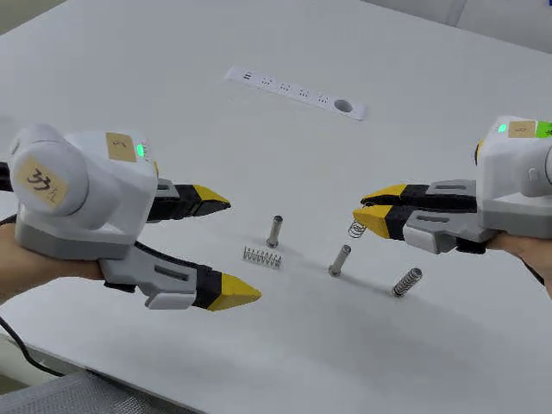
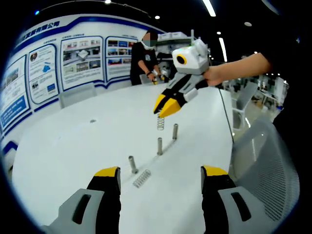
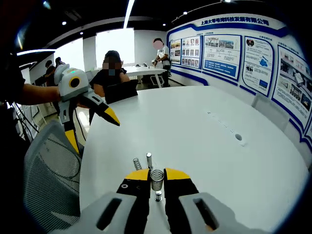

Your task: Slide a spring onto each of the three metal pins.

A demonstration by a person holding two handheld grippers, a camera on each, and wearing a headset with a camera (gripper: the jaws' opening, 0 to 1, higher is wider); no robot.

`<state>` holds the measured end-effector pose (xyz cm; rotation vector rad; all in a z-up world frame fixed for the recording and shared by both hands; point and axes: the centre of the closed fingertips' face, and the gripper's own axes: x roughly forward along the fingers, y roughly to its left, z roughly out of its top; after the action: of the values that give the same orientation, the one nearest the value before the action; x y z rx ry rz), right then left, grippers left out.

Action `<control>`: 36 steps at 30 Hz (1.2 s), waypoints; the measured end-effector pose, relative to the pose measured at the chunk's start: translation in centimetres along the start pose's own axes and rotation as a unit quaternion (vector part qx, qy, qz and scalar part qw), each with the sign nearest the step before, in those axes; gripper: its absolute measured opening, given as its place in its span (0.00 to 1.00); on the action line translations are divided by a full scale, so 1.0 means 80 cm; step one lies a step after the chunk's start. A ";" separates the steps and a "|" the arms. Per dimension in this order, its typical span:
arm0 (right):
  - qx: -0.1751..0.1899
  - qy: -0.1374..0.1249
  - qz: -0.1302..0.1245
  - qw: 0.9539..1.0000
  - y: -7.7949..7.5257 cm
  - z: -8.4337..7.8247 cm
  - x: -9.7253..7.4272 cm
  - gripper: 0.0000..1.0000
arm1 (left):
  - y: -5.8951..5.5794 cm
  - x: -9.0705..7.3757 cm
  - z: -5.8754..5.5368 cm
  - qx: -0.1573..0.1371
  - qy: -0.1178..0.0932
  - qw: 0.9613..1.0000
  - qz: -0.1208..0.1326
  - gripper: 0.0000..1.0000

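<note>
Closest to me, over the near left part of the white tabletop [image 1: 129, 78], is the left gripper [image 1: 226, 246], a white and grey handheld tool with black jaws tipped in yellow. Its jaws are spread wide with nothing between them, and it points right towards the parts in the middle of the tabletop.

Next comes a short loose steel coil spring [image 1: 262, 256], lying on its side. It is just beside the first small grey metal pin [image 1: 275, 231] and a little nearer the near edge. That pin stands upright and bare. Well behind them, towards the far edge, a long white power strip [image 1: 295, 91] sits flush in the surface.

To the right of the first pin stands the second metal pin [image 1: 340, 260], also bare. Just above and to its right hangs a second coil spring [image 1: 356, 228]. It is pinched between the pressed-together yellow tips of the right gripper [image 1: 369, 214], a matching white tool reaching in from the right edge. In the right gripper view, the held spring [image 3: 156, 179] sits upright between the jaws. The top of what I take to be the second metal pin [image 3: 158, 196] is directly beneath it, and I cannot tell whether they touch.

Furthest right is the third pin [image 1: 406, 281]. It looks ribbed along its shaft, as though a spring is round it, but it is too small to be sure.
</note>
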<state>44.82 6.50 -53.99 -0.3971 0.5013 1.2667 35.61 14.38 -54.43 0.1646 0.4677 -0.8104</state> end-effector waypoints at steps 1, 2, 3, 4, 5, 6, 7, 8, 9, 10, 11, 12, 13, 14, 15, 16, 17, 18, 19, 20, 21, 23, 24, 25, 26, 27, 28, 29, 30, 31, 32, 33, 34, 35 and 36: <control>0.000 0.002 -0.002 1.000 -0.002 -0.003 0.002 0.11 | 0.001 -0.001 0.000 -0.002 -0.002 1.000 0.002 0.69; -0.002 0.007 -0.005 1.000 -0.004 -0.007 0.005 0.11 | 0.003 -0.003 0.000 -0.009 -0.006 1.000 0.003 0.70; -0.003 0.011 -0.004 1.000 -0.004 -0.010 0.007 0.11 | 0.003 -0.004 0.001 -0.015 -0.010 1.000 0.003 0.71; -0.003 0.013 -0.003 1.000 -0.004 -0.013 0.010 0.11 | 0.003 -0.006 0.003 -0.025 -0.018 1.000 0.001 0.72; -0.006 0.015 -0.002 1.000 -0.003 -0.015 0.012 0.11 | 0.004 -0.007 0.003 -0.029 -0.020 0.999 0.001 0.72; -0.007 0.020 -0.002 1.000 -0.003 -0.017 0.014 0.11 | 0.004 -0.008 0.002 -0.029 -0.020 0.999 0.002 0.73; -0.008 0.021 -0.002 1.000 -0.003 -0.019 0.016 0.11 | 0.005 -0.008 0.001 -0.030 -0.019 0.999 0.003 0.73; -0.009 0.022 -0.002 1.000 -0.003 -0.020 0.018 0.11 | 0.006 -0.009 0.000 -0.029 -0.017 0.999 0.004 0.73; -0.008 0.023 -0.002 1.000 -0.005 -0.022 0.019 0.11 | 0.007 -0.009 -0.002 -0.028 -0.014 1.000 0.005 0.73; -0.004 0.023 0.000 1.000 -0.005 -0.023 0.022 0.11 | 0.007 -0.009 -0.005 -0.027 -0.009 1.000 0.006 0.73; -0.003 0.024 0.000 1.000 -0.005 -0.025 0.023 0.11 | 0.008 -0.009 -0.007 -0.026 -0.006 1.000 0.006 0.73; -0.001 0.026 0.001 1.000 -0.005 -0.027 0.026 0.11 | 0.009 -0.009 -0.009 -0.026 -0.003 1.000 0.006 0.73; -0.005 0.031 0.003 1.000 -0.004 -0.030 0.027 0.11 | 0.009 -0.010 -0.010 -0.026 -0.002 1.000 0.006 0.72; -0.007 0.032 0.000 0.999 -0.007 -0.032 0.028 0.11 | 0.010 -0.010 -0.010 -0.029 -0.003 1.000 0.005 0.72; -0.002 0.038 0.000 0.999 -0.006 -0.035 0.028 0.11 | 0.009 -0.010 -0.009 -0.033 -0.007 0.999 0.003 0.72; -0.004 0.039 -0.001 0.999 -0.006 -0.036 0.027 0.11 | 0.008 -0.011 -0.007 -0.040 -0.011 0.999 0.000 0.72; -0.002 0.039 0.000 0.999 -0.006 -0.037 0.028 0.11 | 0.009 -0.011 -0.007 -0.044 -0.014 0.999 -0.001 0.72; 0.005 0.038 0.001 0.999 -0.006 -0.037 0.028 0.11 | 0.010 -0.011 -0.007 -0.044 -0.014 0.999 0.000 0.72; 0.005 0.037 0.000 0.999 -0.005 -0.037 0.028 0.11 | 0.010 -0.011 -0.008 -0.043 -0.012 0.999 0.001 0.72; 0.006 0.037 -0.001 0.999 -0.005 -0.037 0.028 0.11 | 0.012 -0.011 -0.010 -0.042 -0.009 0.999 0.002 0.71; 0.007 0.036 -0.003 0.999 -0.006 -0.038 0.028 0.11 | 0.012 -0.011 -0.011 -0.043 -0.008 0.999 0.002 0.71; 0.014 0.034 -0.005 0.999 -0.006 -0.039 0.028 0.11 | 0.013 -0.011 -0.013 -0.044 -0.007 0.999 0.001 0.71; 0.016 0.033 -0.006 0.999 -0.006 -0.039 0.028 0.11 | 0.013 -0.011 -0.013 -0.045 -0.007 0.999 0.000 0.70; 0.022 0.029 -0.009 0.999 -0.007 -0.040 0.029 0.11 | 0.013 -0.010 -0.013 -0.045 -0.006 0.999 -0.001 0.70; 0.029 0.027 -0.010 0.999 -0.007 -0.041 0.029 0.11 | 0.013 -0.010 -0.013 -0.043 -0.005 0.999 -0.001 0.70; 0.038 0.023 -0.012 0.999 -0.007 -0.042 0.030 0.11 | 0.013 -0.009 -0.014 -0.041 -0.004 0.999 -0.003 0.70; 0.038 0.021 -0.014 0.999 -0.007 -0.043 0.030 0.11 | 0.013 -0.009 -0.014 -0.041 -0.003 0.999 -0.004 0.70; 0.038 0.020 -0.016 0.999 -0.006 -0.045 0.031 0.11 | 0.013 -0.009 -0.014 -0.040 -0.003 0.999 -0.005 0.70; 0.040 0.020 -0.020 0.999 -0.006 -0.048 0.032 0.11 | 0.013 -0.009 -0.014 -0.039 -0.002 0.999 -0.006 0.70; 0.040 0.021 -0.022 0.999 -0.007 -0.050 0.034 0.11 | 0.013 -0.009 -0.014 -0.039 -0.002 0.999 -0.006 0.70; 0.038 0.023 -0.023 0.999 -0.006 -0.054 0.036 0.11 | 0.013 -0.009 -0.014 -0.039 0.000 0.999 -0.008 0.69; 0.039 0.023 -0.024 0.999 -0.006 -0.056 0.037 0.11 | 0.013 -0.009 -0.014 -0.038 0.001 0.999 -0.009 0.69; 0.037 0.024 -0.027 0.999 -0.006 -0.059 0.038 0.11 | 0.012 -0.010 -0.011 -0.038 -0.004 0.999 -0.011 0.69; 0.033 0.024 -0.029 0.999 -0.006 -0.061 0.039 0.11 | 0.012 -0.010 -0.009 -0.039 -0.008 0.999 -0.012 0.69; 0.033 0.024 -0.031 0.999 -0.006 -0.062 0.040 0.11 | 0.013 -0.010 -0.007 -0.040 -0.010 0.999 -0.013 0.69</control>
<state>45.32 6.26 -59.89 -0.3857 0.5655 1.1811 35.68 15.80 -54.63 0.0759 0.4836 -0.8166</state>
